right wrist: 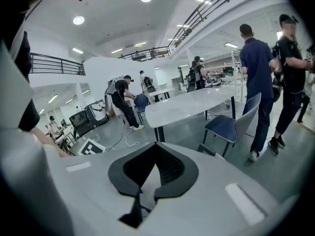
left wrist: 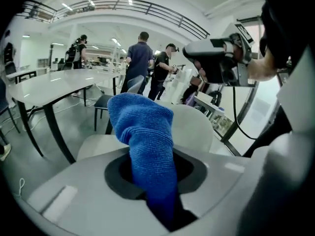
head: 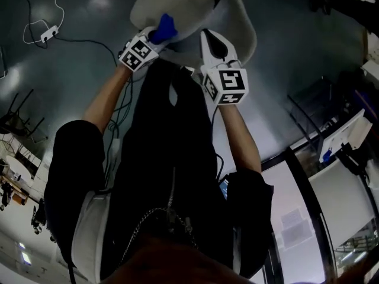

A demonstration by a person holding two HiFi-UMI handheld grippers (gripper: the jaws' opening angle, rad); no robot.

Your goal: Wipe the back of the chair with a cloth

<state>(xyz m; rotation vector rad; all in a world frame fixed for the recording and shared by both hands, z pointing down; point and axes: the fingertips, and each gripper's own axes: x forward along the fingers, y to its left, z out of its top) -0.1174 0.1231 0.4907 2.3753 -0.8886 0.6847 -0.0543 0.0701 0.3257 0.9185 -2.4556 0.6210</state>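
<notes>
A pale grey chair [head: 189, 7] stands just ahead of me, its shell [left wrist: 197, 127] rising behind the cloth in the left gripper view. My left gripper [head: 159, 35] is shut on a blue microfibre cloth [head: 166, 25], held at the near edge of the chair. The cloth [left wrist: 145, 132] stands up in a bunch from between the jaws of that gripper [left wrist: 150, 171]. My right gripper [head: 208, 39] hovers beside it to the right, over the chair's edge, its jaws closed to a point with nothing in them [right wrist: 155, 149].
A white power strip [head: 48, 34] and cables lie on the dark floor at left. Glass partitions [head: 308, 182] run along the right. Several people stand around a white table [right wrist: 197, 104], with a blue chair [right wrist: 231, 124] beside it.
</notes>
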